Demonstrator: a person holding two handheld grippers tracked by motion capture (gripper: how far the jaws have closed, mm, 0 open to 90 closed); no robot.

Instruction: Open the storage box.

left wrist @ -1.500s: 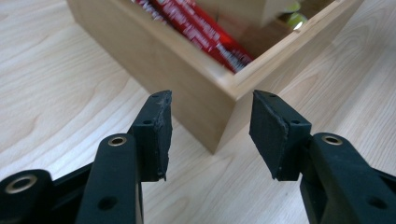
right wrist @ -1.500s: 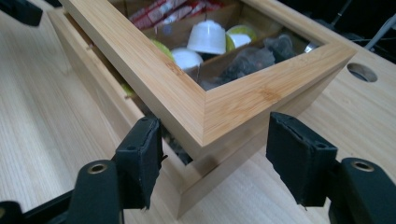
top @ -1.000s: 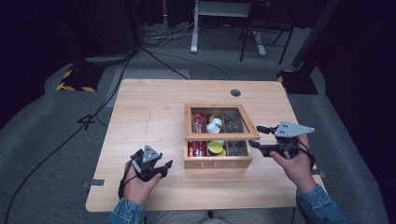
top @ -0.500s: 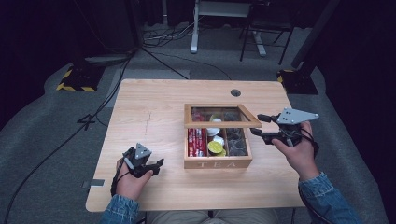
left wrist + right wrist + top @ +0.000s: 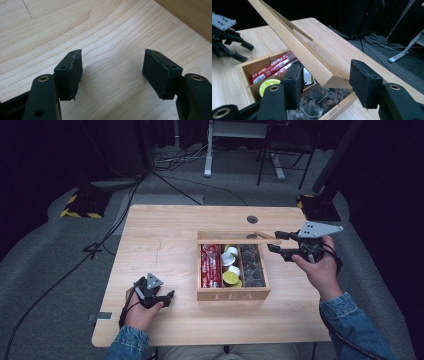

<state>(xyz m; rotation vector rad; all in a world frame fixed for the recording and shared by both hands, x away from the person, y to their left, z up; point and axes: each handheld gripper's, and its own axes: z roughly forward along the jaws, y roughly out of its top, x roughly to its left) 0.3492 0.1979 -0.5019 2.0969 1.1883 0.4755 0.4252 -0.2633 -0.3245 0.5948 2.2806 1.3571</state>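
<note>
Table (image 5: 165, 235): your wooden tea box (image 5: 233, 295) sits right of centre, its lid (image 5: 235, 238) raised on the far edge. Your right gripper (image 5: 274, 243) has been closing, the lid's corner between its jaws; contact cannot be confirmed. Your left gripper (image 5: 169, 297), just opened, hangs spread over bare wood.

I see both grippers as matte black. Left gripper (image 5: 167, 297) carries a small grey three-cornered plate w/ dark screw dots; a black cable loops off it by the wrist. Right gripper (image 5: 277, 245) has a bigger grey plate, also dotted w/ holes, cable running down along the forearm. Up close, the pads (image 5: 72, 73) are blocky black rubber, edges a bit worn, small screw holes at the tips. Arms behind them hold brass-coloured rivets. Both sleeves are blue denim, cuffs w/ stitched seams.
</note>
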